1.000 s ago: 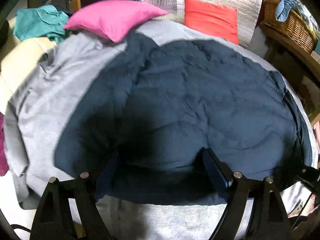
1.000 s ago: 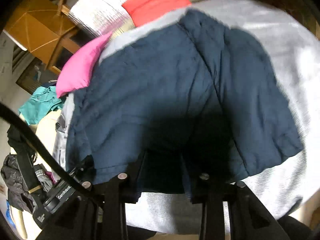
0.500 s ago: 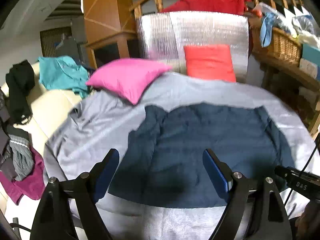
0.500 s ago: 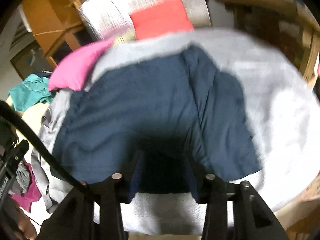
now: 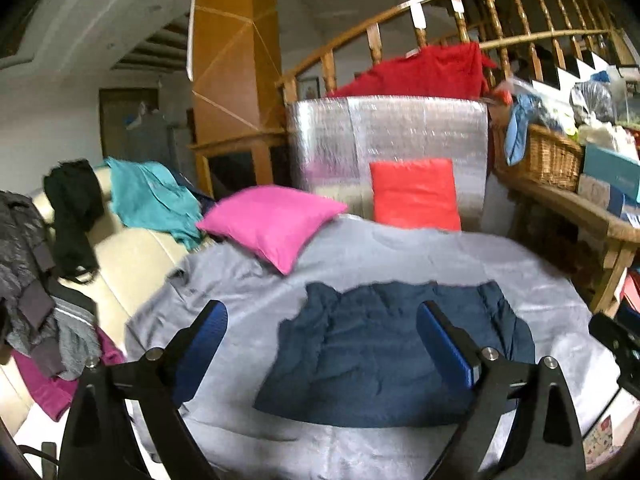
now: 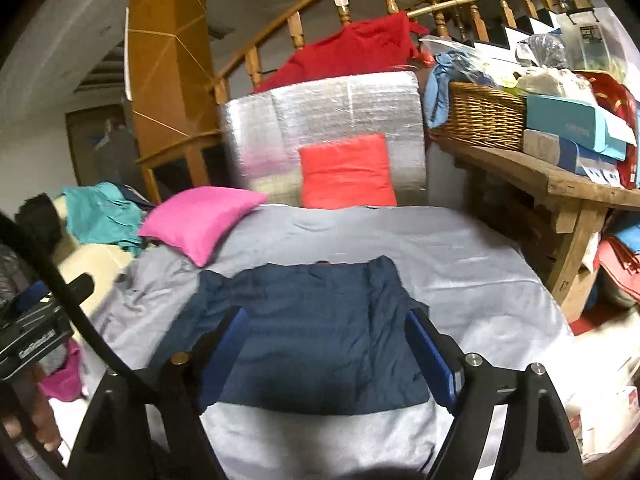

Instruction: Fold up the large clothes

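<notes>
Both my left tongs point(image 5: 320, 354) and right tongs point(image 6: 326, 354) are opening, empty, above the folded navy garment point(image 5: 396, 360) lying flat on the bed point(image 5: 400, 256).

The left gripper point(image 5: 322, 344) is raised and tilted slightly downward, its jaws opening wide with nothing pressed between the blue pads. The right gripper point(image 6: 334, 350) is held likewise, jaws opening, empty. A hand point(image 6: 38, 426) shows at the near left.
</notes>
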`<action>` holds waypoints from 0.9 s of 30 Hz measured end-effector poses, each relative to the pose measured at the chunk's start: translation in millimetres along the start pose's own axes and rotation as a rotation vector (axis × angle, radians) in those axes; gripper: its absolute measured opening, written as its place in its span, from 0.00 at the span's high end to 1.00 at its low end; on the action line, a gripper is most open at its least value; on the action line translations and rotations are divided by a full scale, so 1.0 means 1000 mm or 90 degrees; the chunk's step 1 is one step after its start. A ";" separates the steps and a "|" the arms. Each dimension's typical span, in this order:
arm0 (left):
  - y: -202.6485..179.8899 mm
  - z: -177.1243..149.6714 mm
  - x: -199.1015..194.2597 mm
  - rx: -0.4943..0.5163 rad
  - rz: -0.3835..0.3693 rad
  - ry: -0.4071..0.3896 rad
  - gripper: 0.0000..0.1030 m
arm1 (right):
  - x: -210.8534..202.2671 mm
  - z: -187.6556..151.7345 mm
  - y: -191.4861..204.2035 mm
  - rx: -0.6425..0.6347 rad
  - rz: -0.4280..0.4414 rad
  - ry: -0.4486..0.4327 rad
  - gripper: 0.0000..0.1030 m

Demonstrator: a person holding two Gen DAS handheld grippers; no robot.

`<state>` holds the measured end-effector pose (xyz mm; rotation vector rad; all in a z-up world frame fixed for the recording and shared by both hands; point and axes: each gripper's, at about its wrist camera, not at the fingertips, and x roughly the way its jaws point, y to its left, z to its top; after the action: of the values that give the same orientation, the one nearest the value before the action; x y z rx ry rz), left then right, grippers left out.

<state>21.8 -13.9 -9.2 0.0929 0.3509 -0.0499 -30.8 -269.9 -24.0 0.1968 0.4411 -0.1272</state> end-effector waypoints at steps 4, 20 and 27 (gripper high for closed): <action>0.009 0.008 -0.024 -0.003 0.012 -0.012 0.05 | -0.025 0.001 0.016 -0.016 -0.013 -0.010 0.17; 0.023 0.011 -0.082 -0.004 0.036 -0.017 0.04 | -0.084 -0.013 0.047 -0.044 -0.051 -0.028 0.17; 0.029 0.017 -0.108 0.010 0.053 -0.035 0.04 | -0.101 -0.010 0.052 -0.039 -0.053 -0.037 0.17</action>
<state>-71.5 16.7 46.3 0.1205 0.2919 0.0266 -117.2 -209.4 19.2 0.1136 0.3954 -0.2005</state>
